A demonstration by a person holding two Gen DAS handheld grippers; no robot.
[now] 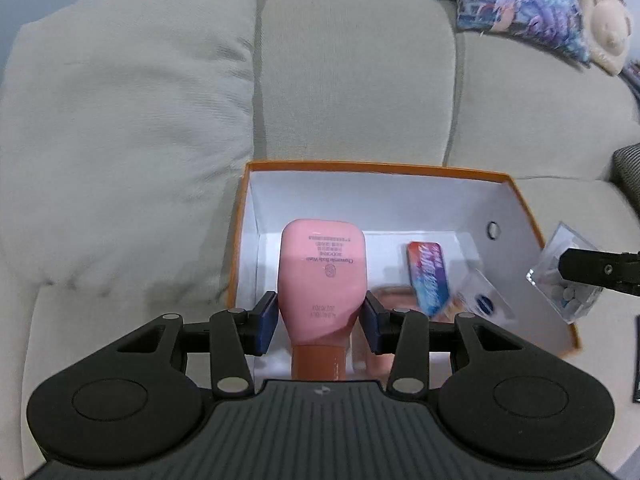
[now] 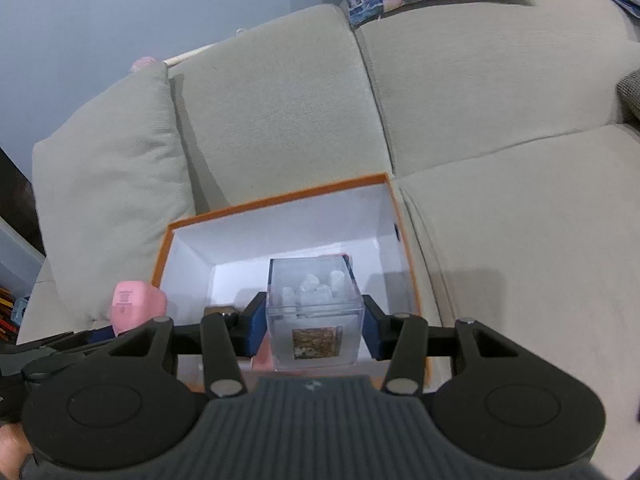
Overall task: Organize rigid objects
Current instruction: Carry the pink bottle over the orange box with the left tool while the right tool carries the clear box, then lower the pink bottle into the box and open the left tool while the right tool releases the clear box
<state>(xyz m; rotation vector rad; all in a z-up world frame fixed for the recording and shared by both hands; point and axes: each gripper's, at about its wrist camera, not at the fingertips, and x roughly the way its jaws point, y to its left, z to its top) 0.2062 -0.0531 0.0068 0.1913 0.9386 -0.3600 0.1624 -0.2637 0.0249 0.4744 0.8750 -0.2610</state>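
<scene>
Two grippers, both loaded. My left gripper [image 1: 320,322] pinches a pink body-wash bottle [image 1: 323,276] between its blue pads [image 1: 266,324], pressed against the sides near the neck, its brown cap toward me and its flat end pointing away. My right gripper [image 2: 316,330] squeezes a clear plastic cube [image 2: 314,312] with small white pieces inside and a brownish label on the face toward me; the pads sit flat on its two sides.

Both loads hang over an open orange box [image 1: 384,168] with a white lining, which rests on a beige sofa [image 1: 352,80]. Inside the box lie a slim, colourfully printed pack [image 1: 426,276] leaning toward the right wall and a white item with a blue round logo [image 1: 484,304] just beside it. From the left wrist view, my right gripper and its cube show at the box's right edge. A large beige cushion [image 1: 128,128] stands left of the box, and a patterned pillow [image 1: 520,0] sits on the backrest, well apart.
</scene>
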